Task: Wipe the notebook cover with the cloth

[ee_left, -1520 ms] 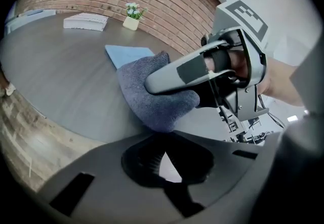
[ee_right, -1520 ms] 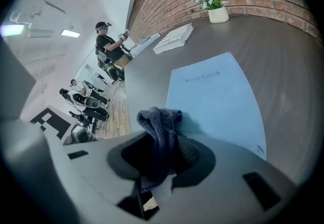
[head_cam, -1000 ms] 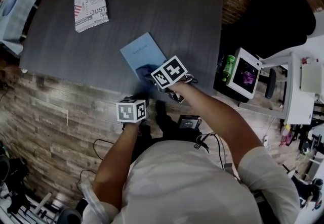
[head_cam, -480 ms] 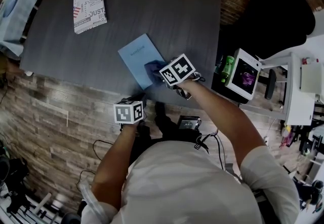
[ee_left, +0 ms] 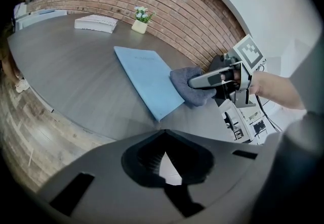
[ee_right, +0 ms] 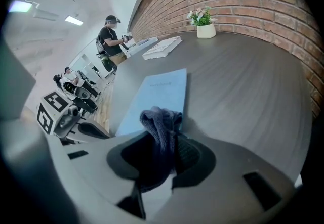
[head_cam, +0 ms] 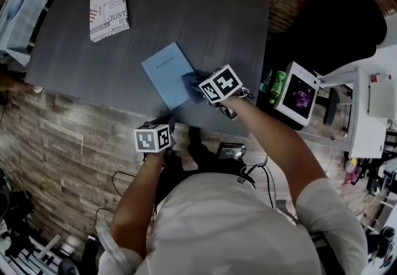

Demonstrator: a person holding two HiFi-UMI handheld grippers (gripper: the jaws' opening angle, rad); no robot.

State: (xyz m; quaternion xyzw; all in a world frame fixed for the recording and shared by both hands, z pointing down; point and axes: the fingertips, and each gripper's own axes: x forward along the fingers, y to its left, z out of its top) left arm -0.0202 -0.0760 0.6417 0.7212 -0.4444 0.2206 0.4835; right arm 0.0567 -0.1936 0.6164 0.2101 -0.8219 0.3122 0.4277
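"Where did the notebook lie from the working claw?"

"On the dark table (head_cam: 217, 19), the blue notebook (head_cam: 162, 74) lay ahead and slightly left of the right gripper (ee_right: 162, 162), its long axis running away from it; the cloth (head_cam: 192, 84), pinched in those jaws, touched the notebook's near right edge."

"And the other claw?"

"The left gripper (ee_left: 163, 160) hung off the table's near edge, jaws together, empty; the right was plainly nearer."

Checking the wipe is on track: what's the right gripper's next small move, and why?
Probably sweep the cloth forward along the notebook: the right gripper pinches it at the cover's near edge, with most of the cover ahead.
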